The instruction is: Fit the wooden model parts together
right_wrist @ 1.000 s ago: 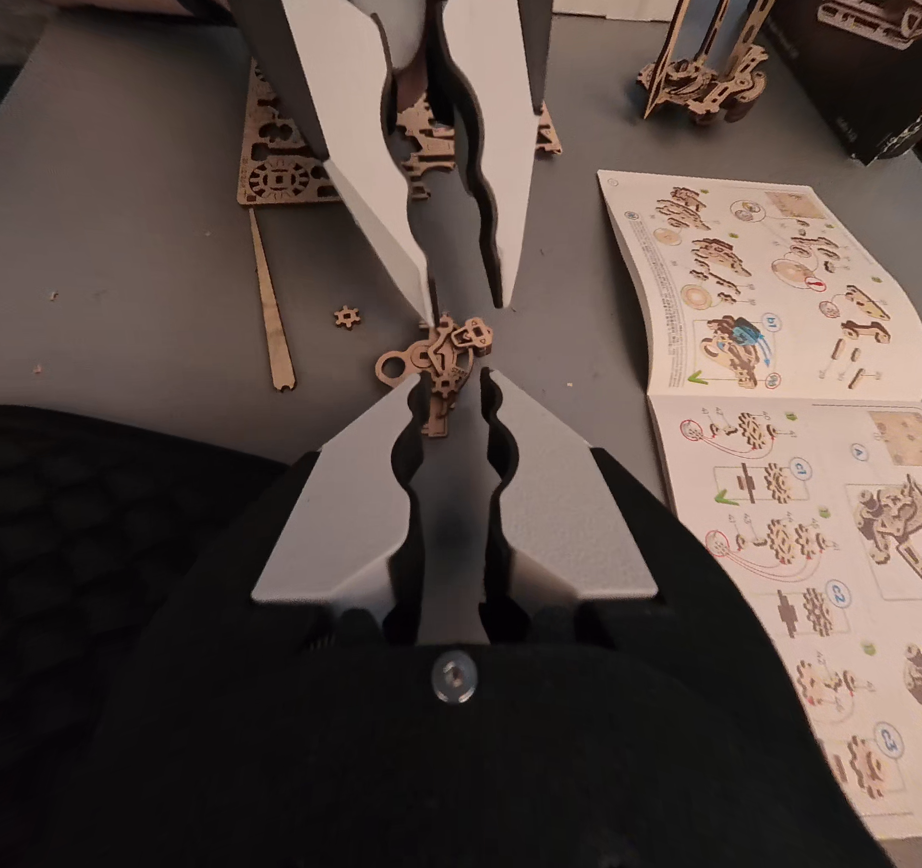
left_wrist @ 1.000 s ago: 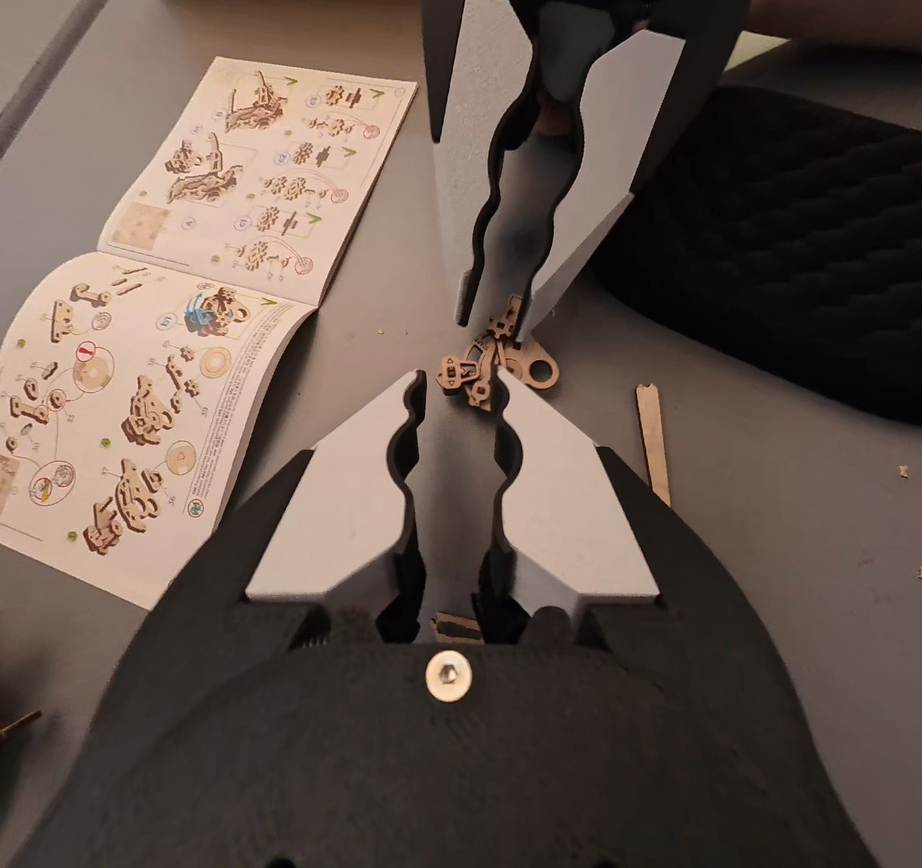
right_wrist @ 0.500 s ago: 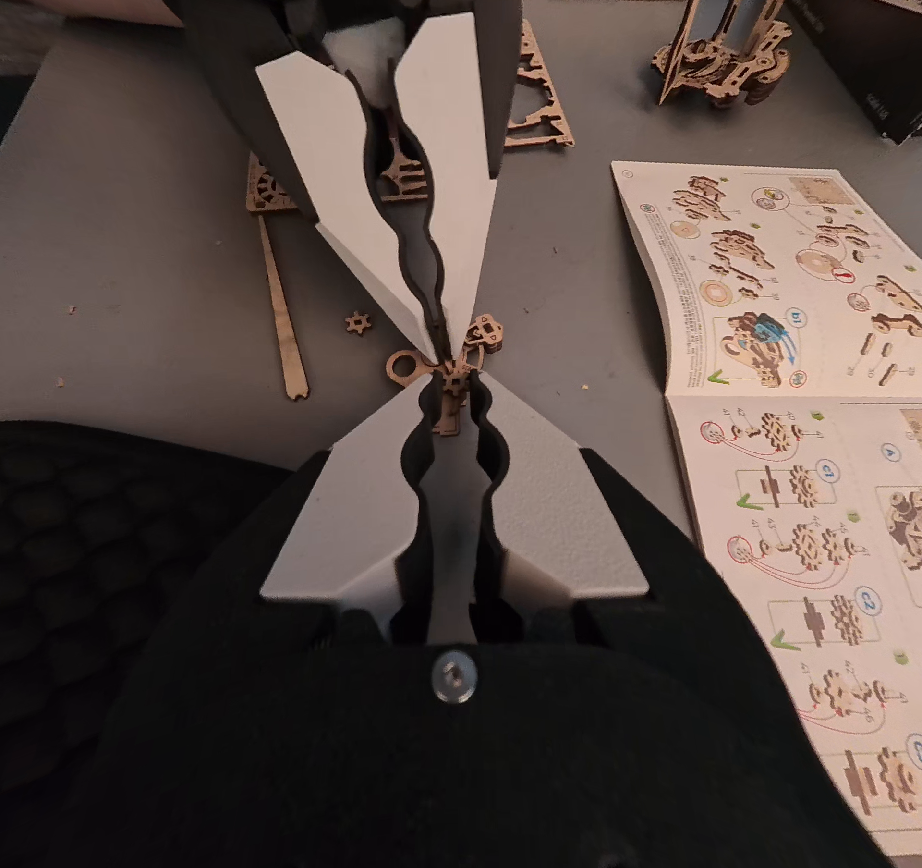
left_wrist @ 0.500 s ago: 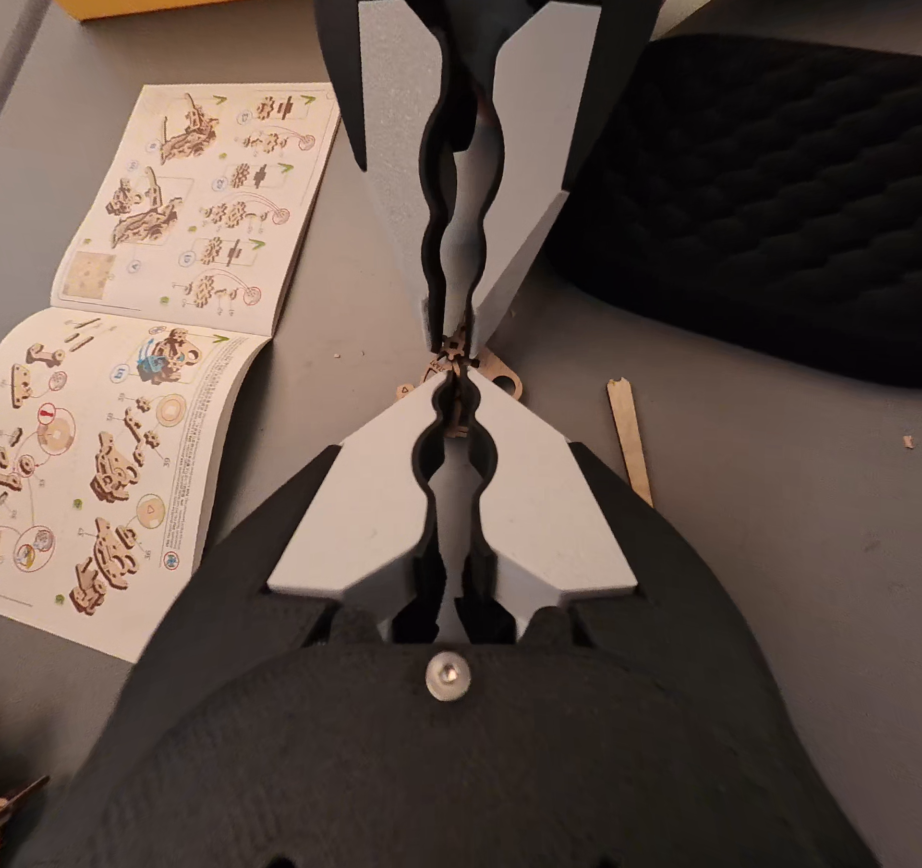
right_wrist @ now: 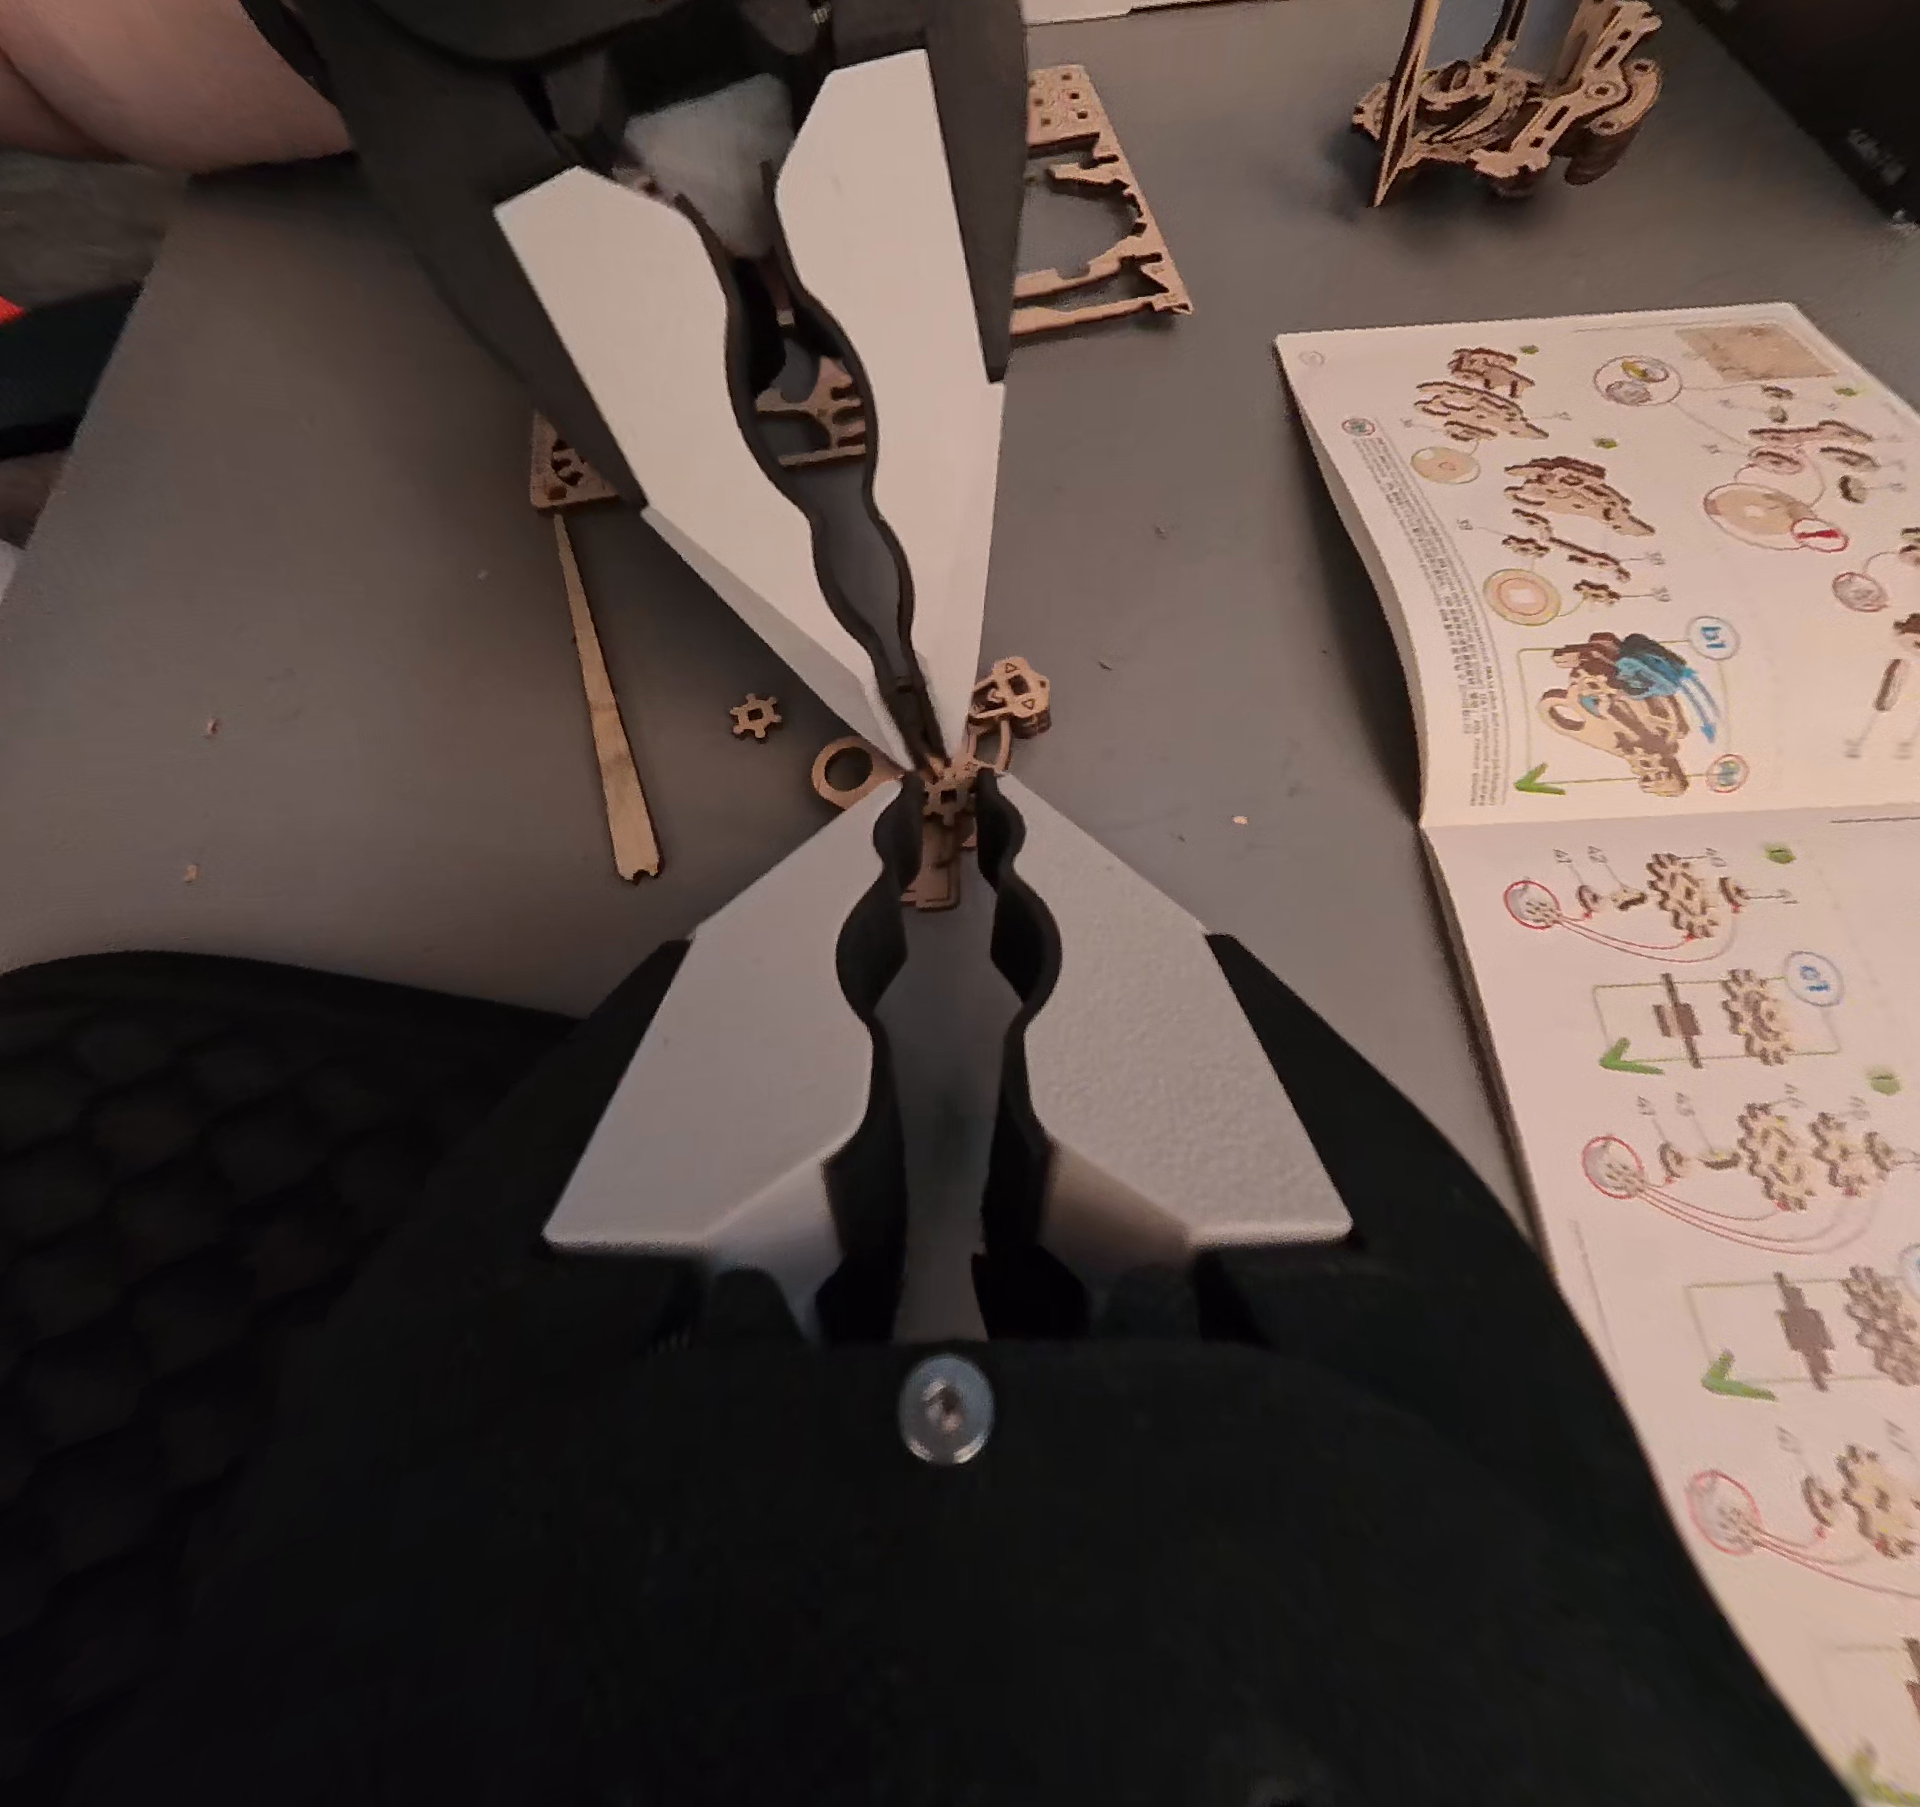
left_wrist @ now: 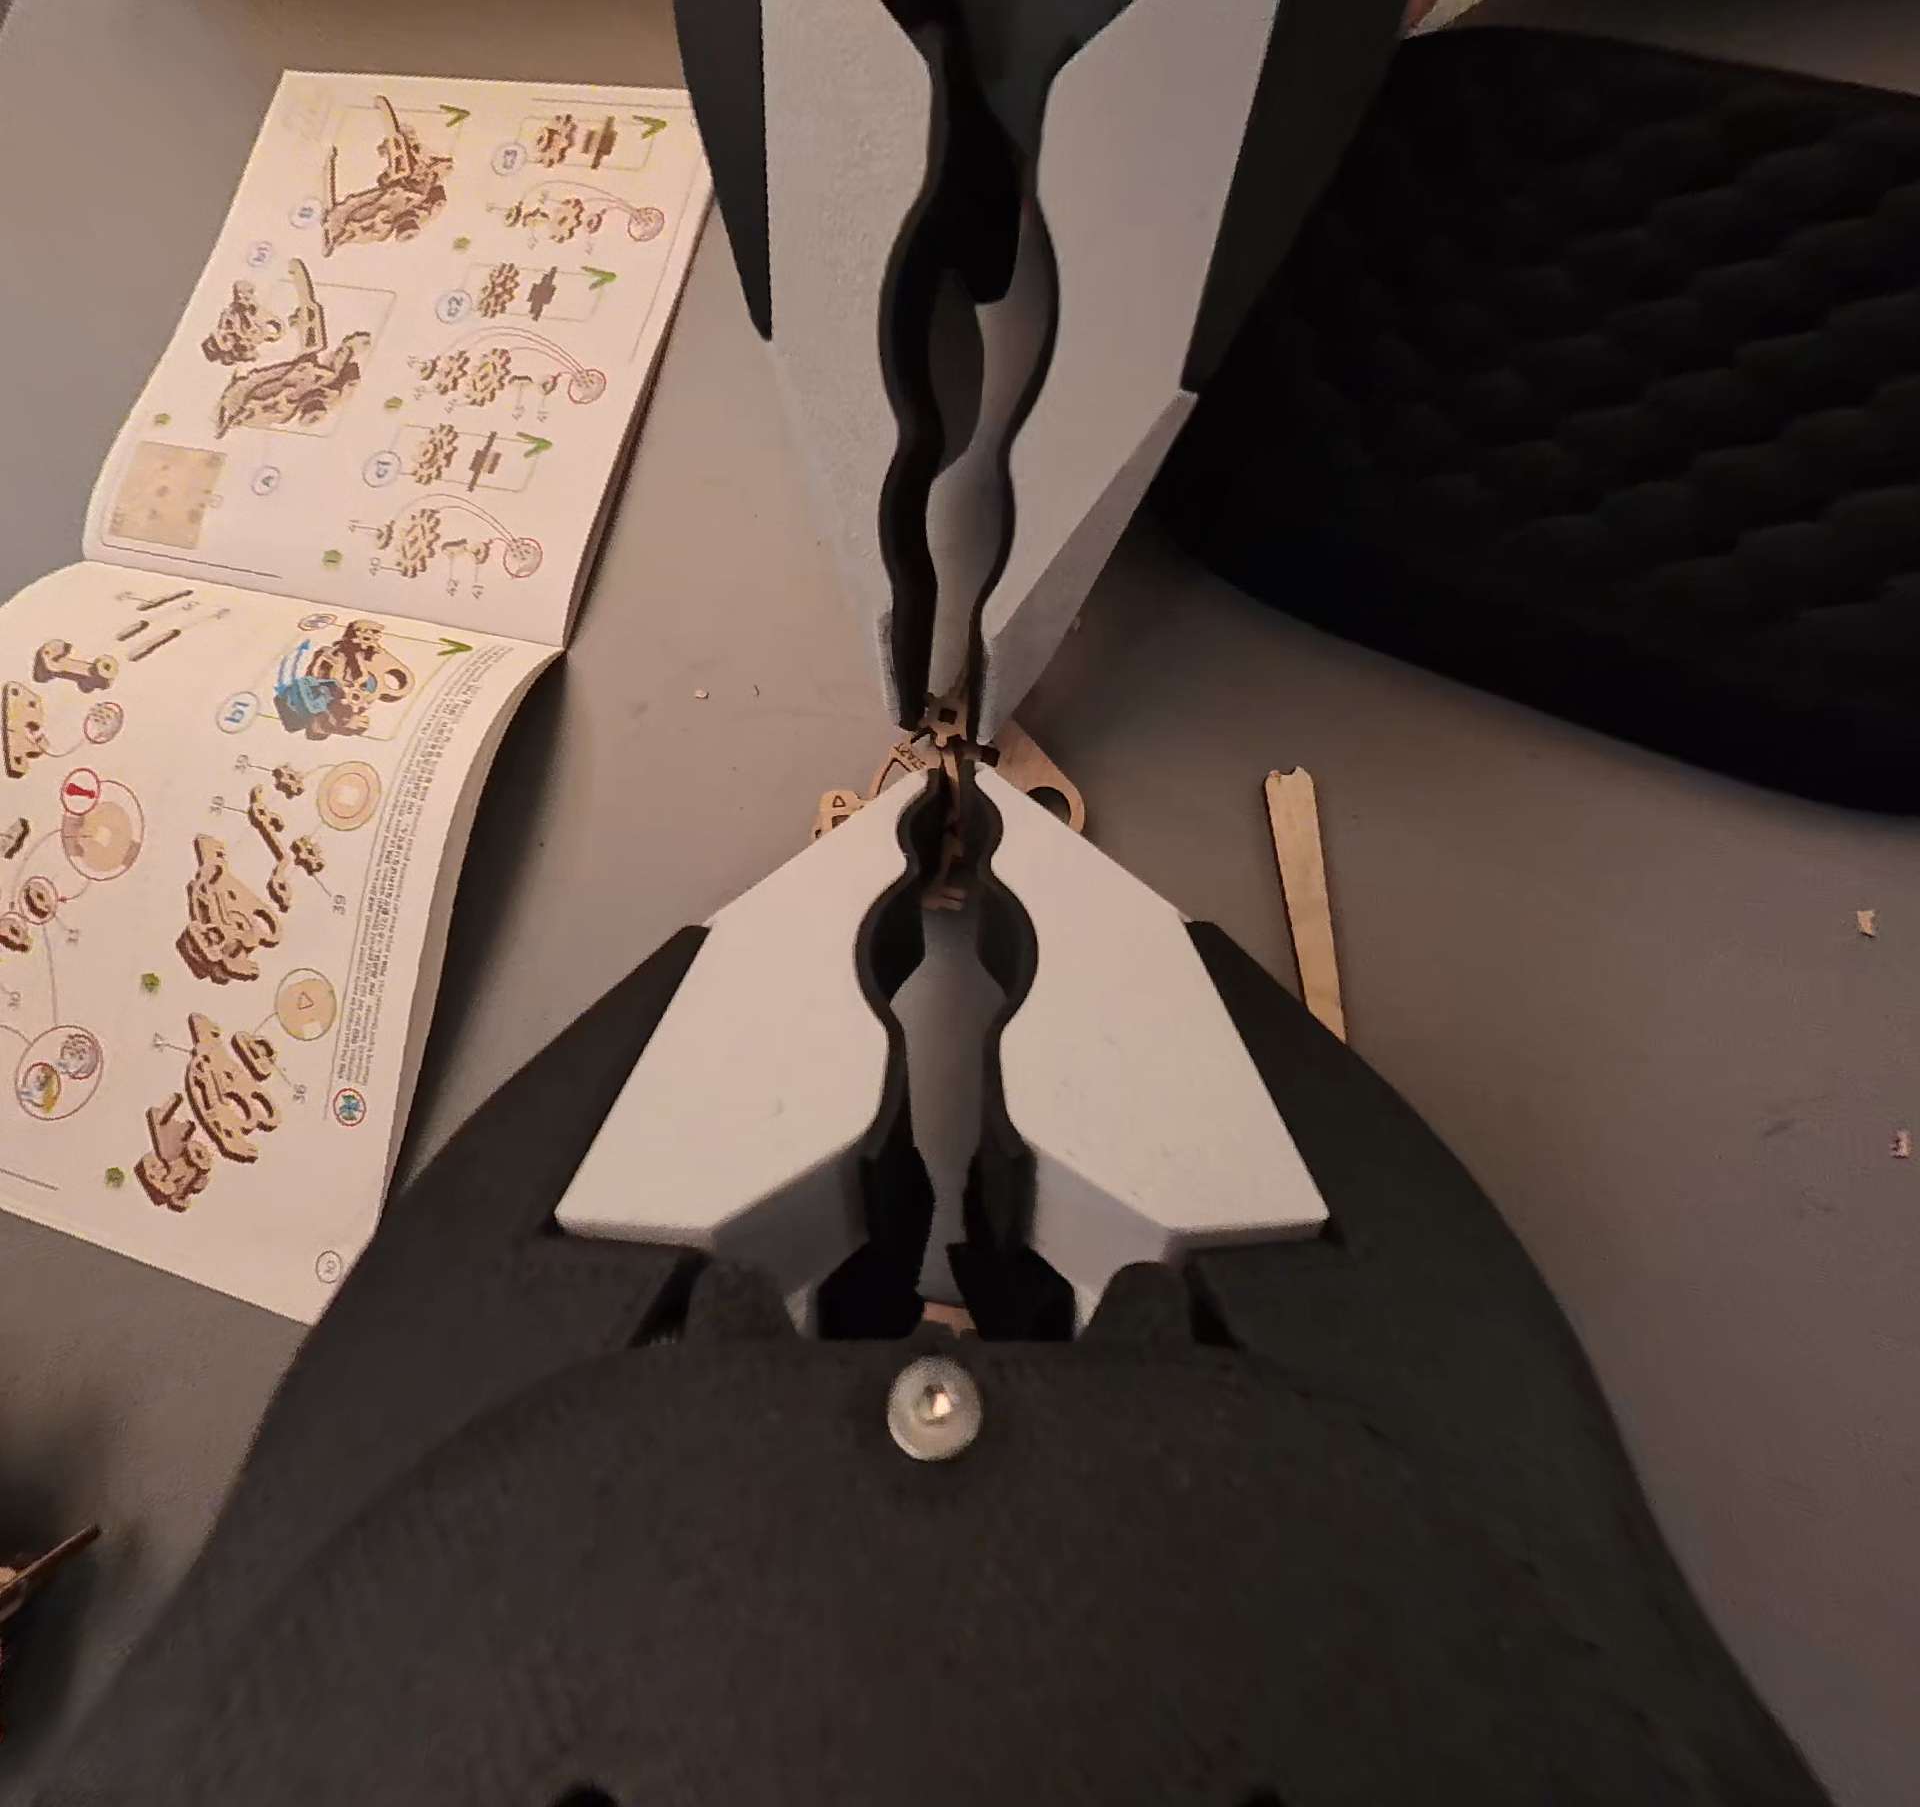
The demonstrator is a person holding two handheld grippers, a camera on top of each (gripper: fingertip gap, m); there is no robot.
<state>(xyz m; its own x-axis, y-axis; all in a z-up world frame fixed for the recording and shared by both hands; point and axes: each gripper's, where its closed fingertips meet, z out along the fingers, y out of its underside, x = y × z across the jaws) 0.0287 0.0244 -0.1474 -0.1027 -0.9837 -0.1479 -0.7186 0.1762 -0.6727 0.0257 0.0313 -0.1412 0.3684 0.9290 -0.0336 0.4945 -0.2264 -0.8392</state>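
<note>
**A:** Where is the small brown wooden model piece (left_wrist: 948, 770) with its little gears?

**B:** In the middle of the flat grey table (left_wrist: 1558, 1186), between the two claws. The left claw (left_wrist: 948, 793) holds the near end. The right claw (left_wrist: 943, 692) comes from the far side and holds a tiny gear on top.

**A:** Are the claws pinched tight?

**B:** Yes, both are squeezed onto the piece. In the right claw's own view, the right claw (right_wrist: 943, 807) has its tips on the wood.

**A:** Why hold it from two sides?

**B:** I think one claw keeps it steady while the other pushes the gear in. The piece is thin and could snap or slip.

**A:** Is there room to move?

**B:** A little. From the left claw's view, the open paper booklet with drawings (left_wrist: 312, 635) lies to the left, and the bumpy black mat (left_wrist: 1610, 386) to the right. A thin flat wooden stick (left_wrist: 1304, 895) lies just right of the claws, with bare table around them
</note>
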